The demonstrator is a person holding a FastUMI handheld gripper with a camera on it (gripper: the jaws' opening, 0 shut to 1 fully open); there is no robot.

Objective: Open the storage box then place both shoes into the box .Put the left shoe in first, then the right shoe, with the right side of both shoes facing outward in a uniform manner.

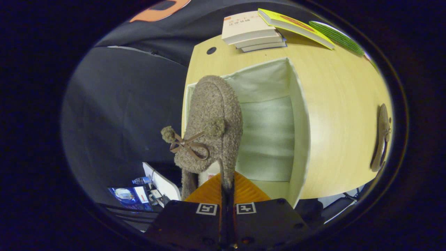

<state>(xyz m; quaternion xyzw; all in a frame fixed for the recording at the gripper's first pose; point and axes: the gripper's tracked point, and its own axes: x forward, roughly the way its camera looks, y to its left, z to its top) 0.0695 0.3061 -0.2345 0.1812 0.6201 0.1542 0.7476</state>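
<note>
A brown fuzzy shoe [212, 129] with a leather bow and pom-poms stands on edge just ahead of my fingers. My gripper [227, 186] is shut on the shoe's rim near the heel. The shoe hangs at the near left wall of the open white storage box [268, 139], whose pale fabric inside shows to the shoe's right. The second brown shoe [382, 137] lies on the wooden table [341, 115], off to the right of the box.
A stack of books [252, 31] and a yellow book [296, 26] lie on the table beyond the box. Black cloth hangs left of the table. Below the table edge, a bottle [141, 180] and clutter sit on the floor.
</note>
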